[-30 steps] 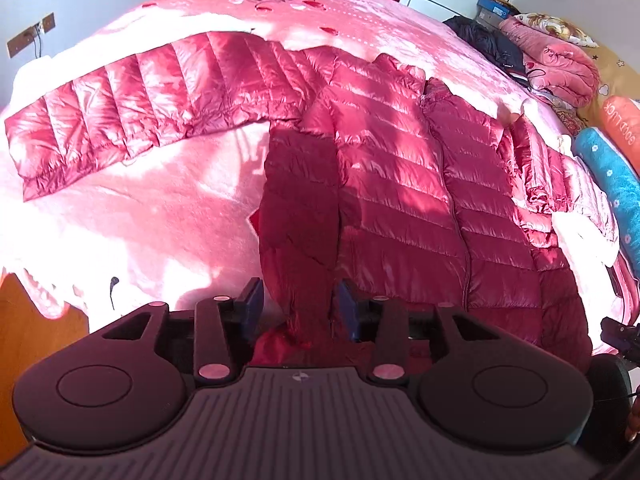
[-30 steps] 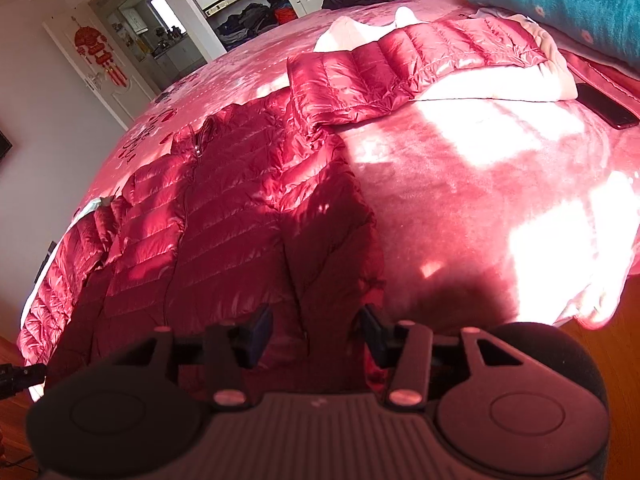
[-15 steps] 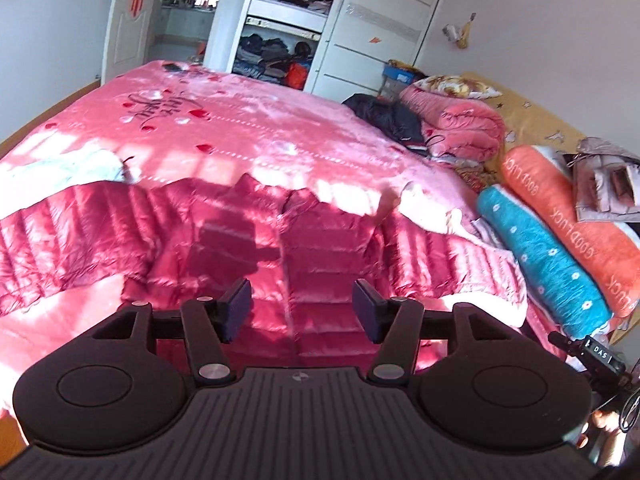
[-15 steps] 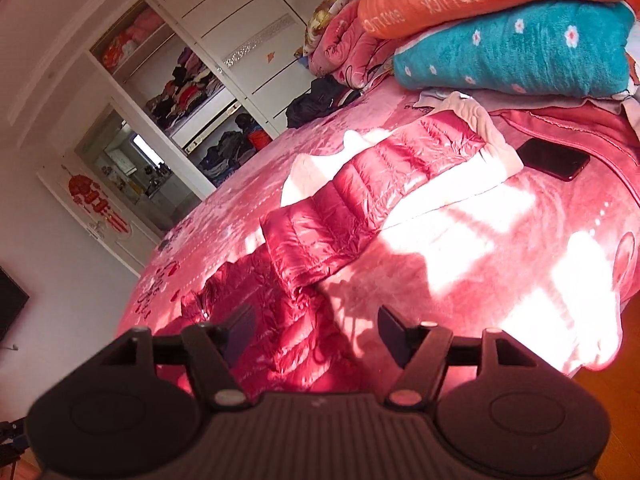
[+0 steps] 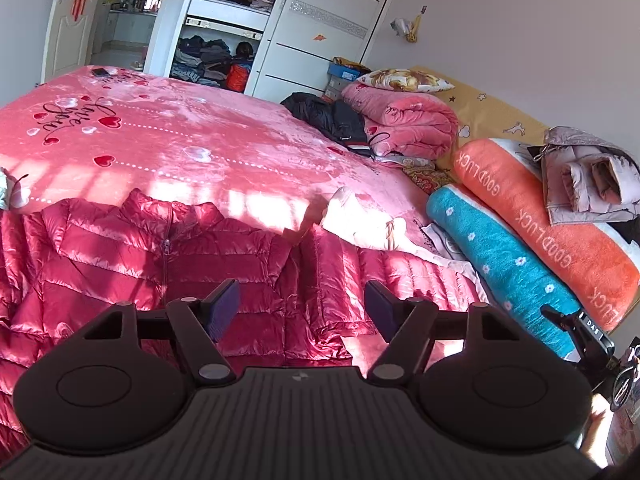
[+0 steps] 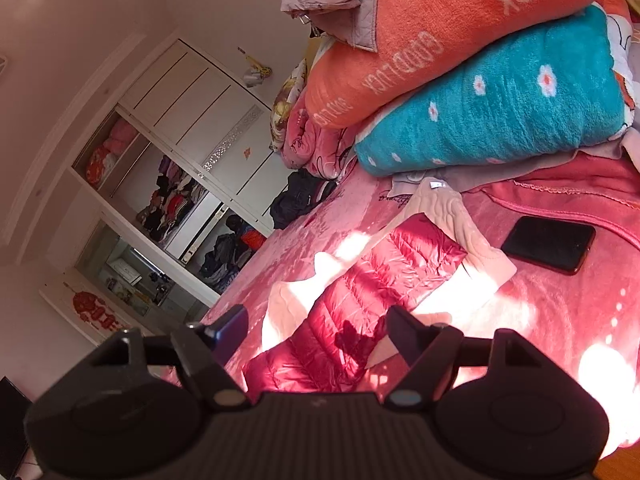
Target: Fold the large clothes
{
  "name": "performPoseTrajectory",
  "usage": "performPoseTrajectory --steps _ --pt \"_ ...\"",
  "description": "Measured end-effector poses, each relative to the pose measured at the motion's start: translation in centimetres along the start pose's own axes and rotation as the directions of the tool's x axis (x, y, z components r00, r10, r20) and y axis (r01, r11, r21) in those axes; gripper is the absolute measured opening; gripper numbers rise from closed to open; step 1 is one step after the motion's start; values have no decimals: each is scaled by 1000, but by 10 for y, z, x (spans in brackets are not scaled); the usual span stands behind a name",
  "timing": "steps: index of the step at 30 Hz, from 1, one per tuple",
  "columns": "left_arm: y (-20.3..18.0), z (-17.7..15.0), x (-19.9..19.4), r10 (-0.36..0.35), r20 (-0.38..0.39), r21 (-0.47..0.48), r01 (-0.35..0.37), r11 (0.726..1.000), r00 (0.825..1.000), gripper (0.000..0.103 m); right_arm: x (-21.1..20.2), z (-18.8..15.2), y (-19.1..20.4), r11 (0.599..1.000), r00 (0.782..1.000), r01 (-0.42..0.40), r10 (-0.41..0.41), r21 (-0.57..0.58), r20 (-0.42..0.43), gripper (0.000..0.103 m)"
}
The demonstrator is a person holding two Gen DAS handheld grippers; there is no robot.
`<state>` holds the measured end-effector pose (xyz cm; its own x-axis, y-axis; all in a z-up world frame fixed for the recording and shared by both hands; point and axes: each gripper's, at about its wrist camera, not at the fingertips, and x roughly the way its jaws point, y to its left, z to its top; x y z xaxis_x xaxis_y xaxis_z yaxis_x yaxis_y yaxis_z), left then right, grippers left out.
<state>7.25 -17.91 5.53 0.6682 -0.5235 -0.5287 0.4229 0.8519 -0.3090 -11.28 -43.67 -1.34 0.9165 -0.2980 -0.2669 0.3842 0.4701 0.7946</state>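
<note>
Left gripper: we see the left gripper point(image 5: 302, 306) with its jaws apart and opening; nothing sits between its blue pads point(image 5: 224, 308), which hang above the garment without touching it.
Right gripper: our right gripper point(image 6: 316, 330) is rolled to one side, its jaws apart and opening too, with nothing clamped; one sleeve lies beyond the gap.
Jacket: we find the red quilted jacket point(image 5: 132, 264) spread flat on the bed, zip closed, collar toward the far side, directly beyond the left gripper.
Right sleeve: the jacket's sleeve point(image 6: 360, 300) stretches away to the right over a pale pink padded cloth point(image 6: 460, 236), partly in sunlight.
Bed: the pink blanket point(image 5: 180, 144) with printed hearts and script covers the bed and carries everything here.
Phone: we note a dark phone point(image 6: 548, 244) lying flat on the blanket, near the sleeve's end but apart from it.
Rolls: at the right edge a teal flowered roll point(image 5: 504, 268) lies beside an orange roll point(image 5: 560, 236), and a folded greyish jacket point(image 5: 588, 184) rests on the orange one.
Far side: we see a folded pink quilt point(image 5: 404, 124), a dark garment point(image 5: 328, 116) just left of it, and an open wardrobe point(image 5: 224, 28) full of clothes.
</note>
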Motion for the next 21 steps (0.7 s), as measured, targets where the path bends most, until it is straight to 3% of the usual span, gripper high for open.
performPoseTrajectory --steps 3,8,15,21 --pt "9 -13 28 37 -17 20 -37 999 999 88 29 2 -24 998 1000 16 -16 68 5 72" --pt "29 -35 64 83 -43 63 -80 995 996 93 78 -1 -64 983 998 52 -46 175 -41 54" --pt "50 -53 100 92 -65 95 -85 992 994 97 129 -5 -97 957 994 80 -55 277 -98 51" --pt "68 -64 116 87 -78 85 -80 993 993 97 150 -9 -112 933 994 83 -53 349 -95 50"
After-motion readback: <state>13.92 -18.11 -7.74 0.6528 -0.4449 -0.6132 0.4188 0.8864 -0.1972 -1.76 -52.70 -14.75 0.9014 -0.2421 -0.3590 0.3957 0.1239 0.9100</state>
